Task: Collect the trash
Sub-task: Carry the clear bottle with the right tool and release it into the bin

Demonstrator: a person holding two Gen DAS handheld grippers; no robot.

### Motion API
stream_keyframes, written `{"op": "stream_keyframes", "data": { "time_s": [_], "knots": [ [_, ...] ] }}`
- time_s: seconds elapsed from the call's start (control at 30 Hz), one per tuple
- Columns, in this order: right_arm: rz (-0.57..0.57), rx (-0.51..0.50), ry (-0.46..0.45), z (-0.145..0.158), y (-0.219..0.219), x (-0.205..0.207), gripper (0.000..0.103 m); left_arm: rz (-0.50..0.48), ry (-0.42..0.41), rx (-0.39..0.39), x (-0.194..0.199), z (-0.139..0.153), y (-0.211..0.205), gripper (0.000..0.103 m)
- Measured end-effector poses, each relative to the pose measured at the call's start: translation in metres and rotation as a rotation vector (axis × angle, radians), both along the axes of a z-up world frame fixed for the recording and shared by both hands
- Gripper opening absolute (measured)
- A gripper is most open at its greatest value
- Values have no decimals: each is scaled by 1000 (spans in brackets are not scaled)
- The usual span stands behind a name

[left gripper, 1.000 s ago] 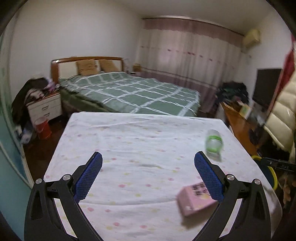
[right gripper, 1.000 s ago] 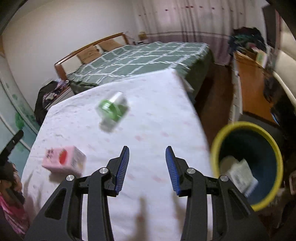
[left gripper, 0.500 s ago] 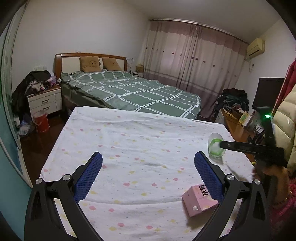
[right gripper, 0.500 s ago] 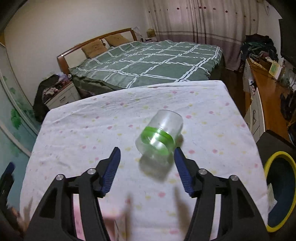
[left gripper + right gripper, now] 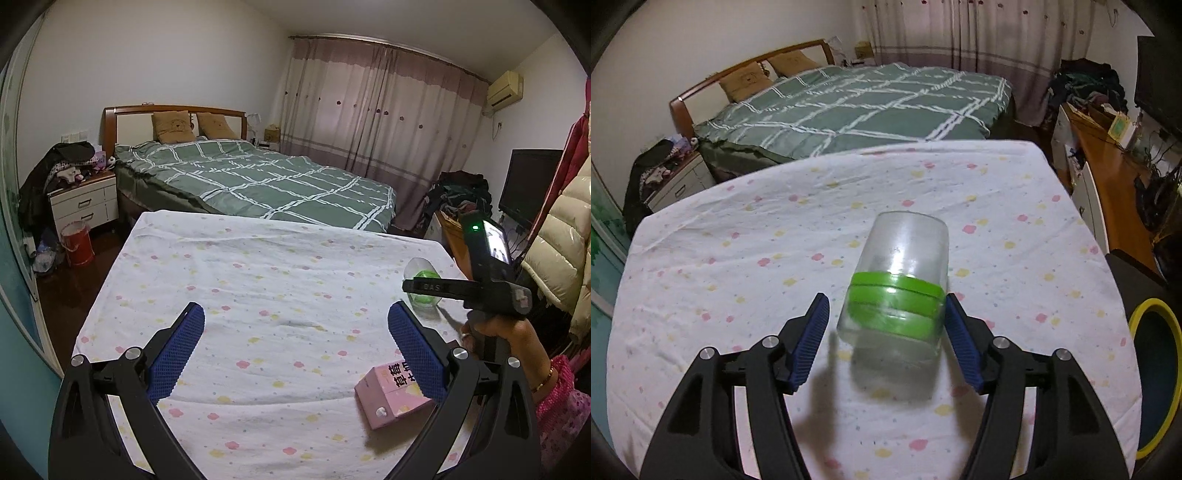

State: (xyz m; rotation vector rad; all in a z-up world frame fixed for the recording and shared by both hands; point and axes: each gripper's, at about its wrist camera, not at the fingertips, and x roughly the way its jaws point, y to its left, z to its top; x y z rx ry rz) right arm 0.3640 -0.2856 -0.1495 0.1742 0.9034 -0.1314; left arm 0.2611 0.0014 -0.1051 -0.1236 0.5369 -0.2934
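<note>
On the floral tablecloth, the right gripper, jaws just widened, straddles a green-banded clear plastic cup without clamping; closing comes next. The left gripper hovers agape, empty.

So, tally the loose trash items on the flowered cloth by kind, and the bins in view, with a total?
Clear plastic cup with green band: 1
Pink carton: 1
Yellow-rimmed bin: 1
Total: 3
</note>
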Motion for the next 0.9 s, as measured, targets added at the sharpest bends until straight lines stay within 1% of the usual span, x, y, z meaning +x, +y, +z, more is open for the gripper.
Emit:
{"op": "stream_keyframes", "data": {
  "time_s": [0.07, 0.13, 0.17, 0.2, 0.23, 0.4, 0.67, 0.9],
  "knots": [
    [-12, -4, 22, -6, -1, 6, 61, 1, 4, -2, 0, 0, 0, 98],
    [-15, -26, 21, -8, 0, 9, 60, -1, 8, -3, 1, -1, 0, 98],
    [-16, -34, 18, -7, 0, 11, 58, -1, 8, -2, 0, -1, -1, 98],
    [-16, -35, 17, -7, -1, 11, 51, -2, 8, -1, 0, 0, -1, 98],
    [-15, -36, 16, -7, -2, 11, 48, -3, 7, -1, 0, 0, -1, 98],
    [2, -14, -2, -1, -12, -1, 48, -10, 7, 5, -1, -1, -3, 98],
    [64, 35, -32, 16, -27, -47, 48, -29, 7, 16, -2, -2, -7, 98],
    [83, 91, -63, 31, -55, -104, 48, -55, 8, 21, -3, -2, -12, 98]
  ]
}}
